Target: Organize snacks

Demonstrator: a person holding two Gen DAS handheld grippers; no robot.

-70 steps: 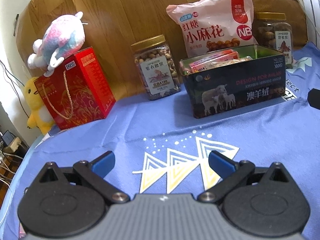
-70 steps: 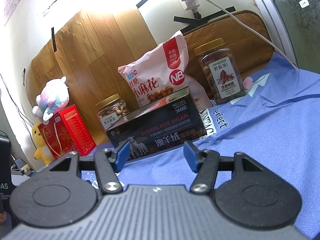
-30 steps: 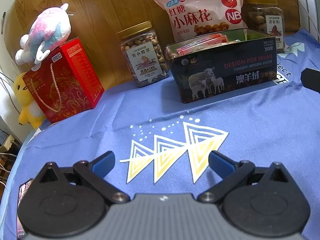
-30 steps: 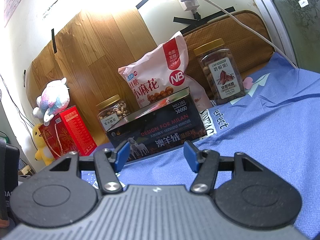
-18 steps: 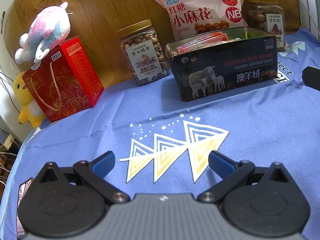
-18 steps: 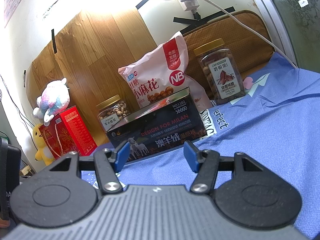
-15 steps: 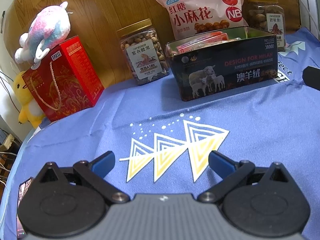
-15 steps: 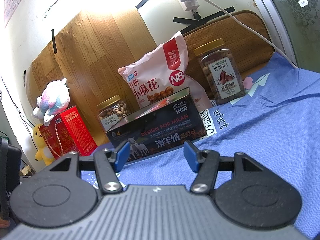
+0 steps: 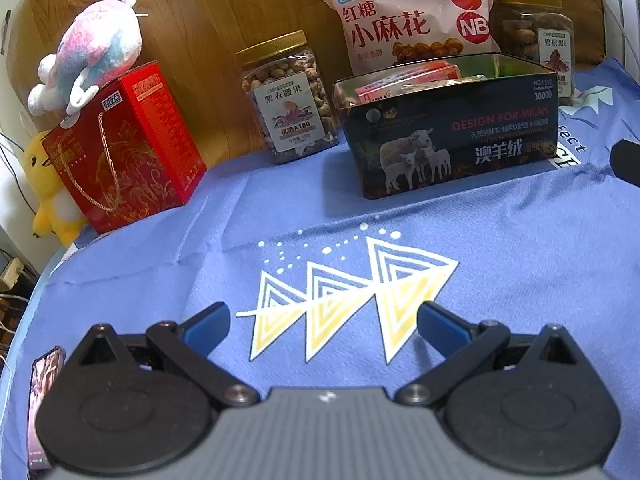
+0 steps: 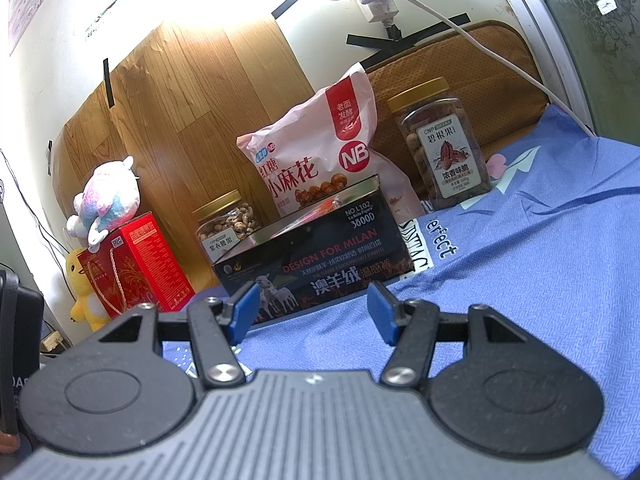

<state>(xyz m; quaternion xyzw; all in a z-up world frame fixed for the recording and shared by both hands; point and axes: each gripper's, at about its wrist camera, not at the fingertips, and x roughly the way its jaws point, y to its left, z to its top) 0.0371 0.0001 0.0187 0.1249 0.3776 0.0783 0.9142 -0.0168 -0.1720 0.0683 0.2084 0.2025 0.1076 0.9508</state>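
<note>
Open dark tin (image 9: pixel 448 136) with snack packets inside, standing on blue cloth (image 9: pixel 520 264) of the counter. Behind it, pink snack bag (image 9: pixel 404 20) between two gold-lidded nut jars (image 9: pixel 288 96) (image 10: pixel 440 144). Left claw (image 9: pixel 322 326) released, empty. Right claw (image 10: pixel 314 310) released, empty, near the tin.

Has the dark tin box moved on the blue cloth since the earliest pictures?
No. In the right wrist view, the tin box sits as before, in front of the pink snack bag; only the left camera's view shifted.
</note>
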